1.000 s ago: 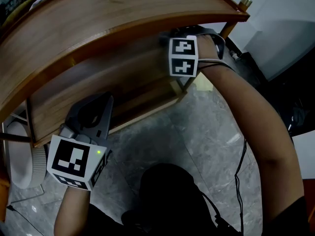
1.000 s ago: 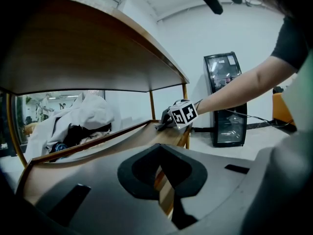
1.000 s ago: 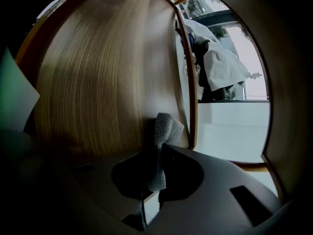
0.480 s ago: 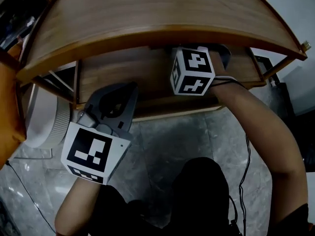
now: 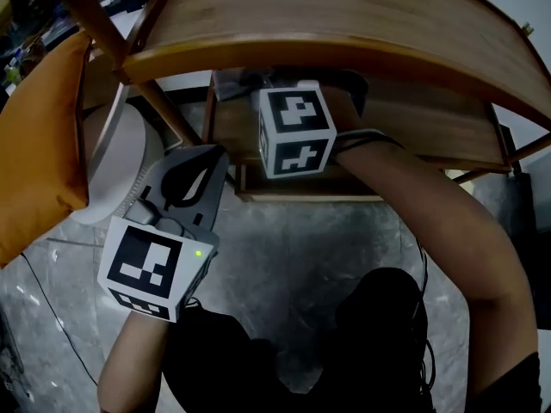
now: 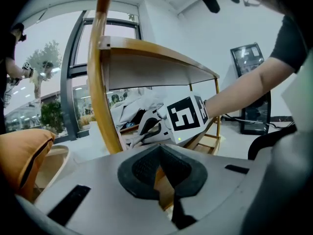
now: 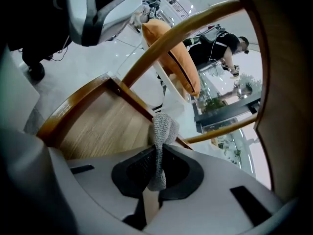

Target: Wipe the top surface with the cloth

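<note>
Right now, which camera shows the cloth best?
The right gripper view: the grey knit cloth sits pinched in the jaws of the right gripper. The left gripper view shows only pale fabric beside that gripper, too far to be sure. In the head view the top shelf hides it.

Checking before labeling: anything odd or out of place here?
Yes. The right gripper, shut on the cloth, sits under the curved top board, over the lower shelf, not on the top surface. The left gripper is shut and empty. No spill or damage visible.
</note>
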`<action>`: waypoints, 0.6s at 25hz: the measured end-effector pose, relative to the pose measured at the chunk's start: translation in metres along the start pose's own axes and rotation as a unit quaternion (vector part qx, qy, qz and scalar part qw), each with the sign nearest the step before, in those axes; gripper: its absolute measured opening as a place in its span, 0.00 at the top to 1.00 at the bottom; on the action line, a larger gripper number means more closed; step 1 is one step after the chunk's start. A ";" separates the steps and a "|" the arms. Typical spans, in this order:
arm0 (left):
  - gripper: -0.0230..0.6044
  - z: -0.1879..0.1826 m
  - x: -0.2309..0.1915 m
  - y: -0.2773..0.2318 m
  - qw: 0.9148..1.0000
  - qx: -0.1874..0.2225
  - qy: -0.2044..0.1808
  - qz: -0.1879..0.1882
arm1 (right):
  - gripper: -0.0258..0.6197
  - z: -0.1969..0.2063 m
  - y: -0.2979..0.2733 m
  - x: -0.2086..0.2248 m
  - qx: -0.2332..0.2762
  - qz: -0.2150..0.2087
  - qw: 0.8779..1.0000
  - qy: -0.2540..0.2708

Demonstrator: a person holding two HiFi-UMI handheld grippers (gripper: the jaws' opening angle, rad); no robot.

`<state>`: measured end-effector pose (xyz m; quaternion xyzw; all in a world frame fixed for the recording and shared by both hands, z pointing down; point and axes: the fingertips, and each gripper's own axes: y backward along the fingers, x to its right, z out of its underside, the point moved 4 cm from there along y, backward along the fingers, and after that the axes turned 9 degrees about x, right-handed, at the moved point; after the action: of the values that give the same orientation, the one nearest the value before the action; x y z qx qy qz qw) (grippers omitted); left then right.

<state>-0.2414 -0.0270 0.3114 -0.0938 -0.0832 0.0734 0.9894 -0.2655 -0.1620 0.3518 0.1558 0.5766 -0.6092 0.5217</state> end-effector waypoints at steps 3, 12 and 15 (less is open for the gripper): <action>0.95 0.007 -0.011 0.011 1.000 -0.005 0.006 -0.010 | 0.91 -0.014 -0.012 -0.004 0.008 -0.010 1.000 0.008; 0.95 0.012 -0.007 0.006 1.000 0.002 0.005 0.007 | 0.91 -0.018 -0.017 -0.015 -0.010 -0.022 0.998 0.056; 0.95 0.007 0.006 -0.006 1.000 0.007 0.005 0.026 | 0.91 -0.007 -0.009 -0.020 -0.027 -0.032 0.996 0.077</action>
<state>-0.2358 -0.0309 0.3207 -0.0891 -0.0755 0.0992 0.9882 -0.2671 -0.1487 0.3706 0.1694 0.6357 -0.5960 0.4604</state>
